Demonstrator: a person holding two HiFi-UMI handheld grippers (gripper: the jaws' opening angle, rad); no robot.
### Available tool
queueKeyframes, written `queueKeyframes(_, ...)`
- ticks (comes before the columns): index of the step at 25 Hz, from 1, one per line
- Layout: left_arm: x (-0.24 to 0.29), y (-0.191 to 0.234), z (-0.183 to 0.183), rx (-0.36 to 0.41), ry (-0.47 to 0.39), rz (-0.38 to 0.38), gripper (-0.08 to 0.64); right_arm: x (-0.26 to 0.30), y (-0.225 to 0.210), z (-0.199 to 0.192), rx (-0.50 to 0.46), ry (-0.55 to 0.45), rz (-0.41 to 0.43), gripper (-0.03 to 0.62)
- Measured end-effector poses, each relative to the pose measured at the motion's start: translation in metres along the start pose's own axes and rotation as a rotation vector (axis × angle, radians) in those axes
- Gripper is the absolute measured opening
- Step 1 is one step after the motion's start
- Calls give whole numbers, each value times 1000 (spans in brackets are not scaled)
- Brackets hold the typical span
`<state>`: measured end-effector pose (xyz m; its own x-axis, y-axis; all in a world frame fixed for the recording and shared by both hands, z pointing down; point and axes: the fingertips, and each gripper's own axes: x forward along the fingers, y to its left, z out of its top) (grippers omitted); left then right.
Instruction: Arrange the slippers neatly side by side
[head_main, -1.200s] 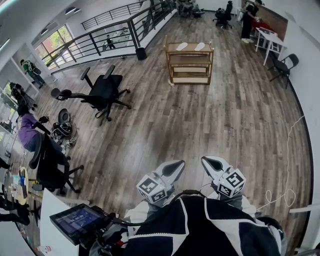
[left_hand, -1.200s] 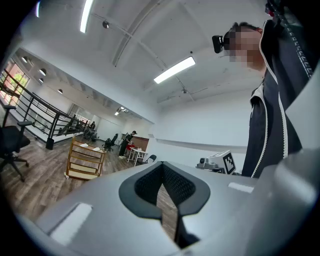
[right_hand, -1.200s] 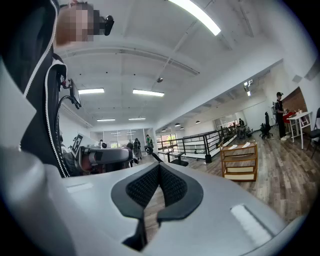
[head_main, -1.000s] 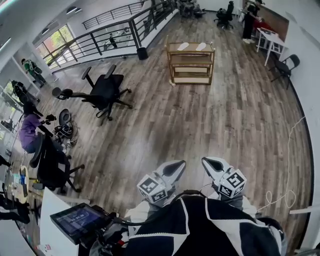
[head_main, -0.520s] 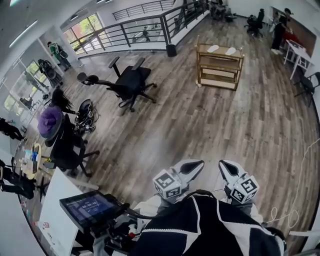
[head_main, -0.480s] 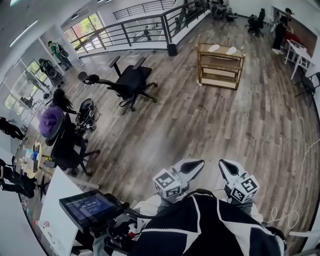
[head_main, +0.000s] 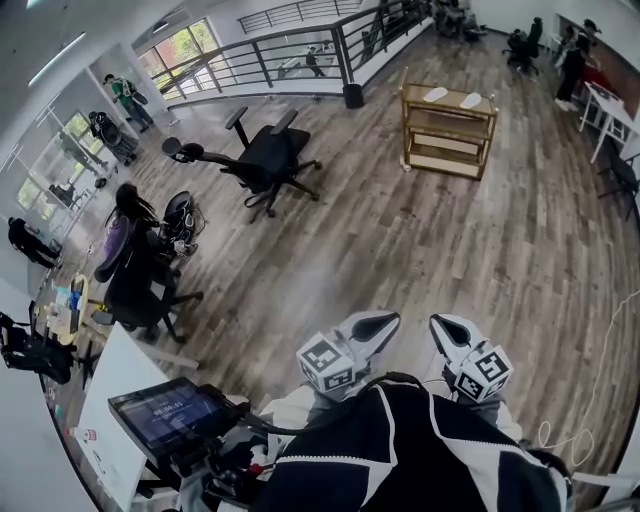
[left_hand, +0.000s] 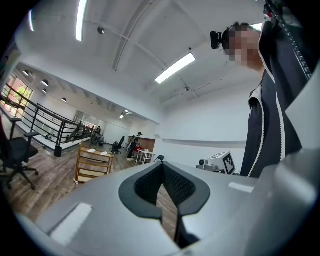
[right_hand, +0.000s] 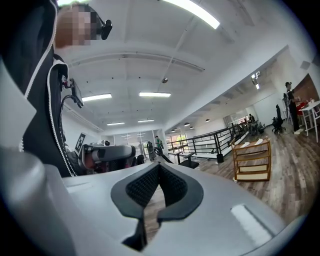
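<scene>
Two white slippers (head_main: 435, 94) (head_main: 471, 100) lie apart on the top of a wooden shelf unit (head_main: 446, 135) far across the room. They also show small in the left gripper view (left_hand: 90, 151) and the right gripper view (right_hand: 245, 144). My left gripper (head_main: 384, 322) and right gripper (head_main: 441, 326) are held close to my chest, side by side, pointing out over the wood floor. Both are shut with nothing between the jaws, as the left gripper view (left_hand: 161, 167) and right gripper view (right_hand: 158, 168) show.
A black office chair (head_main: 265, 160) stands left of the shelf unit. A railing (head_main: 300, 50) runs along the far side. A seated person (head_main: 125, 240) and more chairs are at the left. A screen (head_main: 165, 412) sits by my left hip. A white cable (head_main: 590, 380) lies at the right.
The head view has swung, so the shelf unit and the chair now sit further right in the picture. Both grippers stay shut at my chest.
</scene>
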<state>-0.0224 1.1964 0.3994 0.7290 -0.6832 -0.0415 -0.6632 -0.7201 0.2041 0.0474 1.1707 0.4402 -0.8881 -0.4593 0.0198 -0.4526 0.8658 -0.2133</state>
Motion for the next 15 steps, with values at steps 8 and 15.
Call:
queueKeyframes(8, 16, -1, 0, 10, -23, 88, 18, -13, -22, 3, -9, 23, 60, 5)
queueKeyframes(15, 36, 14, -8, -5, -2, 89, 19, -11, -55, 1, -5, 48, 38, 5)
